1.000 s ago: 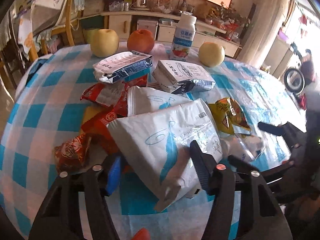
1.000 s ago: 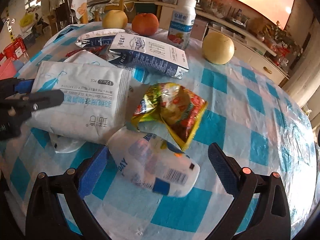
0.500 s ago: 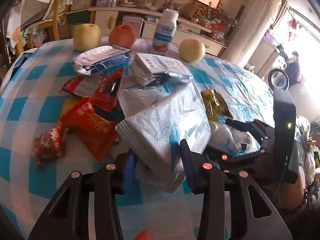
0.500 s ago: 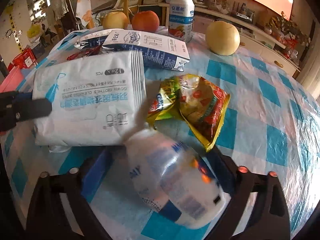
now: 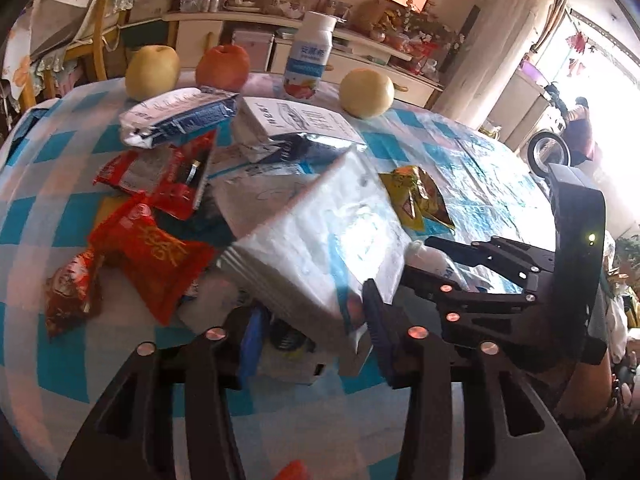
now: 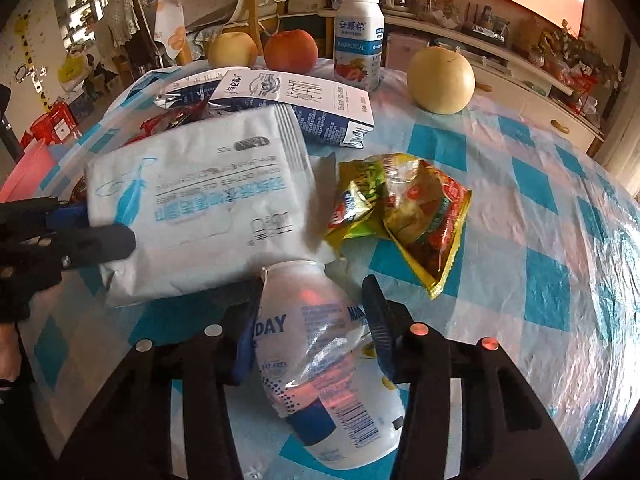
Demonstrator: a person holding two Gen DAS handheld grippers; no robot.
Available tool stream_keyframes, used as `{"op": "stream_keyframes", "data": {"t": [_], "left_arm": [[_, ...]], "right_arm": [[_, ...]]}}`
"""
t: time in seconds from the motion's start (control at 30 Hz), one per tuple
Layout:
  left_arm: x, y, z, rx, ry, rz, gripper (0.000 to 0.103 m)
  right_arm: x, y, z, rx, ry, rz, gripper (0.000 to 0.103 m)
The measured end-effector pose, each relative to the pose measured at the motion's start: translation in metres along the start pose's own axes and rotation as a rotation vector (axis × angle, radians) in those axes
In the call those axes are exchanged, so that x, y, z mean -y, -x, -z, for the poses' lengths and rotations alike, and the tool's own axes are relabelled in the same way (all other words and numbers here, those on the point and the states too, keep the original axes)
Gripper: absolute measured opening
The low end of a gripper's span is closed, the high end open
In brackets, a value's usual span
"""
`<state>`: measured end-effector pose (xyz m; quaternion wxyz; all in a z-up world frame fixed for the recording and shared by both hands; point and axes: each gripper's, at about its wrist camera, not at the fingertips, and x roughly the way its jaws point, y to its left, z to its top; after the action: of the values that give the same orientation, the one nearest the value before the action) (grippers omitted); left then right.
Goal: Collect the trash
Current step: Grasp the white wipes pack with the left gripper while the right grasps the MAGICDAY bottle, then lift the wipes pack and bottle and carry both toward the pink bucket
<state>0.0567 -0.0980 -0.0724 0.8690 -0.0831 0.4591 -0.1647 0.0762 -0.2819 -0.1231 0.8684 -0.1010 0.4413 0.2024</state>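
On the checked tabletop [image 6: 540, 208], trash lay in a heap in front of fruit and a milk bottle [image 6: 359, 36]. The right tongs [image 6: 312, 312] had just been closing, and now they squeezed a crinkly white bag [image 6: 320, 344] at 6 o'clock in the right view; a second ago the bag lay loose between wide jaws. The left tongs [image 5: 312, 320] had just been opening a little, yet they gripped the white wipes pack [image 5: 320, 248], now tipped up off the heap. A yellow snack wrapper [image 6: 404, 208] waited at 3 o'clock of the pack. Both hands probably had trash ready to carry off.
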Motion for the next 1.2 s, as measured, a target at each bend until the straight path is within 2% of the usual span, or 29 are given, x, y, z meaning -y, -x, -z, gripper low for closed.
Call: {"op": "stream_keyframes", "data": {"t": [0.13, 0.2, 0.33, 0.47, 0.5, 0.57, 0.63, 0.87, 1.03, 1.2], "left_arm": [[0.006, -0.001, -0.002, 0.011, 0.0, 0.039, 0.05], [0.012, 0.0, -0.003, 0.024, -0.014, 0.048, 0.05], [0.016, -0.005, -0.006, 0.023, 0.001, 0.086, 0.049], [0.023, -0.007, -0.007, 0.033, -0.017, 0.108, 0.034], [0.026, -0.006, -0.007, 0.039, -0.028, 0.1, 0.032], [0.03, -0.003, -0.007, 0.064, -0.049, 0.085, 0.02], [0.031, -0.001, -0.008, 0.075, -0.055, 0.082, 0.016], [0.035, 0.002, -0.012, 0.094, -0.066, 0.054, 0.013], [0.036, 0.02, -0.015, 0.159, -0.114, -0.004, 0.013], [0.027, 0.042, -0.02, 0.215, -0.113, -0.059, 0.013]], "right_arm": [[-0.002, -0.001, -0.001, 0.001, 0.004, -0.011, 0.048], [-0.003, -0.001, -0.002, 0.001, 0.008, -0.014, 0.041], [-0.003, -0.002, -0.003, 0.004, 0.009, -0.017, 0.037], [-0.001, -0.002, -0.004, 0.008, -0.002, -0.022, 0.031], [-0.001, -0.002, -0.004, 0.008, -0.003, -0.021, 0.029], [0.0, -0.002, -0.003, 0.009, -0.009, -0.022, 0.028], [0.001, -0.001, -0.002, 0.009, -0.014, -0.026, 0.028], [0.006, 0.005, -0.001, 0.023, -0.035, -0.023, 0.027], [0.01, 0.016, -0.002, 0.052, -0.059, -0.034, 0.026], [0.005, 0.031, -0.007, 0.092, -0.065, -0.037, 0.025]]}}
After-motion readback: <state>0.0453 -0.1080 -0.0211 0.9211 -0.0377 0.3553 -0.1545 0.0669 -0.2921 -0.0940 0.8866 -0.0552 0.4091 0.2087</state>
